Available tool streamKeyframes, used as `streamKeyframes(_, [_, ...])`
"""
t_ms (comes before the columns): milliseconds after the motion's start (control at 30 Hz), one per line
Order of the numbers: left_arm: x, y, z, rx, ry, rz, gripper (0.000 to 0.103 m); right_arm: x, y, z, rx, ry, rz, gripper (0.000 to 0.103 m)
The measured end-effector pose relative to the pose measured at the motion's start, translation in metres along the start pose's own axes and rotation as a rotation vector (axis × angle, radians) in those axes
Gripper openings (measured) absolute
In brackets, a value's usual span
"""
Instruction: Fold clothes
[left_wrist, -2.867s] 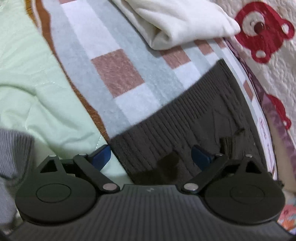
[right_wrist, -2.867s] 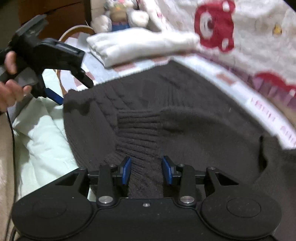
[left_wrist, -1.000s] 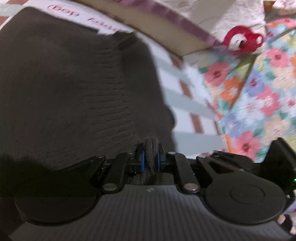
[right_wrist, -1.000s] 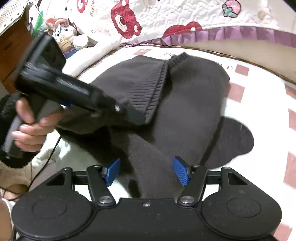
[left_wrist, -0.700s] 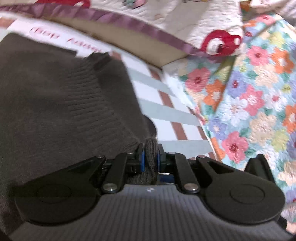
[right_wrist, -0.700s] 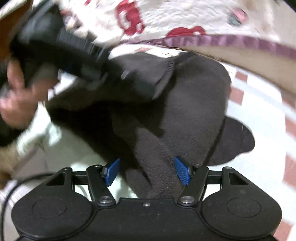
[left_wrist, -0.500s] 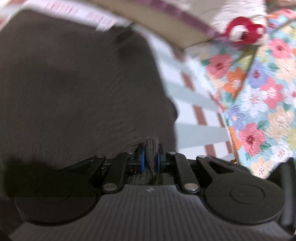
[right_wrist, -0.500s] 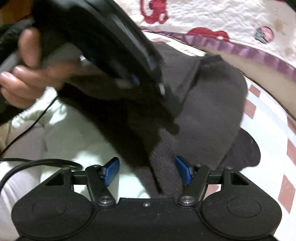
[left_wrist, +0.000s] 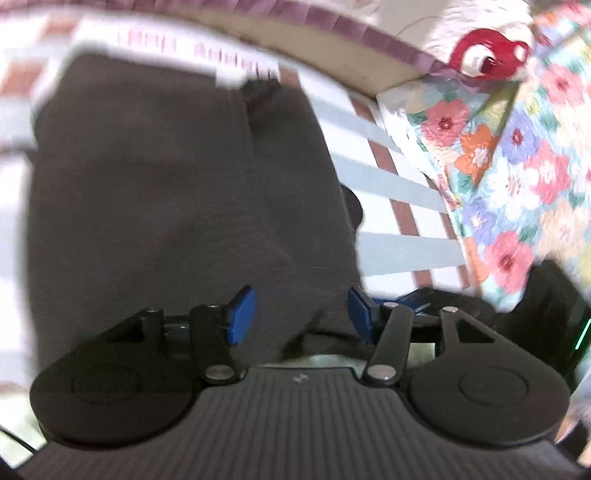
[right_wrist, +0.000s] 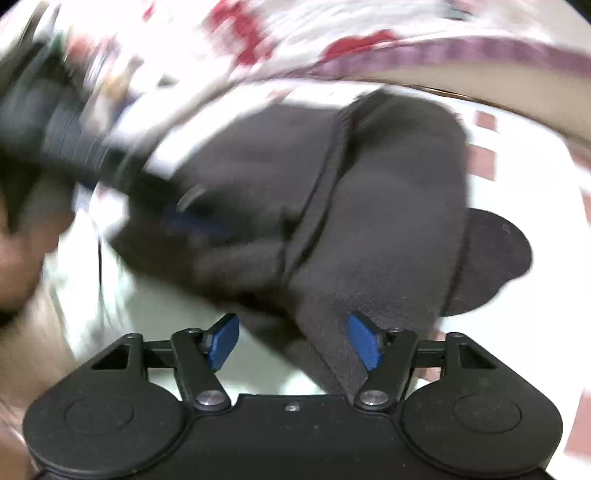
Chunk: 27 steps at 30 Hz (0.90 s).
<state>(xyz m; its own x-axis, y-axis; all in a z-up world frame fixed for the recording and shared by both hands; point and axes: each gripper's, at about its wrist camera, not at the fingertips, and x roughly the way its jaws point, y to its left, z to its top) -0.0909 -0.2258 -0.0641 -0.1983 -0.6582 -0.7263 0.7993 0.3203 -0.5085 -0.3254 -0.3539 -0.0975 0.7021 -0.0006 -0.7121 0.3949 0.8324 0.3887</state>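
Note:
A dark brown knit sweater (left_wrist: 177, 184) lies folded over on the checked bedspread; in the right wrist view the same sweater (right_wrist: 388, 206) shows a ribbed edge running down its middle. My left gripper (left_wrist: 301, 314) is open, blue pads apart, with sweater fabric lying loose between them. My right gripper (right_wrist: 293, 341) is open too, over the sweater's near edge, with nothing pinched. The left gripper's body (right_wrist: 74, 144) appears blurred at the left of the right wrist view, held by a hand (right_wrist: 18, 258).
A checked white, grey and brick bedspread (left_wrist: 399, 206) lies under the sweater. A floral quilt (left_wrist: 517, 166) is at the right, and a white quilt with red bear prints (right_wrist: 295, 33) runs along the back. Pale green fabric (right_wrist: 147, 317) lies at the near left.
My left gripper was shut on a bunch of sweater fabric half a second ago; now its pads are apart and the fabric has dropped. The right gripper stayed open. Both views are motion-blurred.

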Motion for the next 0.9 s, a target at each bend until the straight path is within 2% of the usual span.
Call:
streamKeyframes(100, [-0.018,0.025,0.023,0.067,-0.128,0.120,0.078,-0.019,-0.017,0.045,0.195,-0.083,0.104,0.052])
streamKeyframes(133, [-0.024,0.033,0.030,0.089,-0.171,0.160,0.089,-0.013,-0.016,0.056,0.204,-0.079,0.107,0.046])
streamKeyframes(167, [-0.028,0.047,0.035,0.064,-0.208,0.199,0.094,-0.005,-0.014,0.067,0.204,-0.069,0.106,0.034])
streamKeyframes(200, [-0.031,0.063,0.037,0.015,-0.241,0.239,0.096,0.002,-0.012,0.077,0.204,-0.059,0.104,0.028])
streamKeyframes(233, [-0.034,0.080,0.040,-0.034,-0.274,0.279,0.092,0.010,-0.011,0.088,0.204,-0.050,0.103,0.020])
streamKeyframes(267, [-0.036,0.096,0.040,-0.071,-0.254,0.293,0.089,0.017,-0.009,0.098,0.204,-0.040,0.102,0.014])
streamKeyframes(300, [-0.037,0.112,0.037,-0.101,-0.205,0.293,0.082,0.025,-0.007,0.109,0.205,-0.030,0.100,0.011])
streamKeyframes(333, [-0.037,0.126,0.033,-0.141,-0.174,0.270,0.066,0.033,-0.005,0.119,0.205,-0.020,0.099,0.010])
streamKeyframes(367, [-0.038,0.139,0.029,-0.186,-0.153,0.235,0.059,0.040,-0.003,0.130,0.205,-0.011,0.097,0.010])
streamKeyframes(433, [-0.040,0.161,0.022,-0.259,-0.124,0.164,0.057,0.055,0.000,0.151,0.205,0.009,0.094,0.010])
streamKeyframes(467, [-0.040,0.168,0.021,-0.277,-0.124,0.128,0.054,0.064,0.000,0.150,0.188,0.010,0.079,0.010])
streamKeyframes(633, [-0.025,0.173,0.026,-0.247,-0.171,0.080,0.053,0.102,-0.010,0.137,0.107,0.016,0.007,0.014])
streamKeyframes(700, [-0.015,0.175,0.029,-0.242,-0.165,0.027,0.053,0.111,-0.020,0.132,0.124,0.039,-0.001,0.017])
streamKeyframes(733, [-0.012,0.175,0.029,-0.245,-0.160,0.004,0.053,0.115,-0.026,0.131,0.147,0.060,-0.005,0.026])
streamKeyframes(767, [-0.008,0.176,0.030,-0.251,-0.158,-0.010,0.053,0.119,-0.030,0.130,0.174,0.090,-0.021,0.042])
streamKeyframes(800, [-0.004,0.178,0.030,-0.256,-0.158,-0.020,0.053,0.121,-0.032,0.127,0.186,0.095,-0.017,0.050])
streamKeyframes(900, [0.002,0.181,0.030,-0.254,-0.168,-0.022,0.054,0.124,-0.037,0.117,0.229,0.091,0.029,0.052])
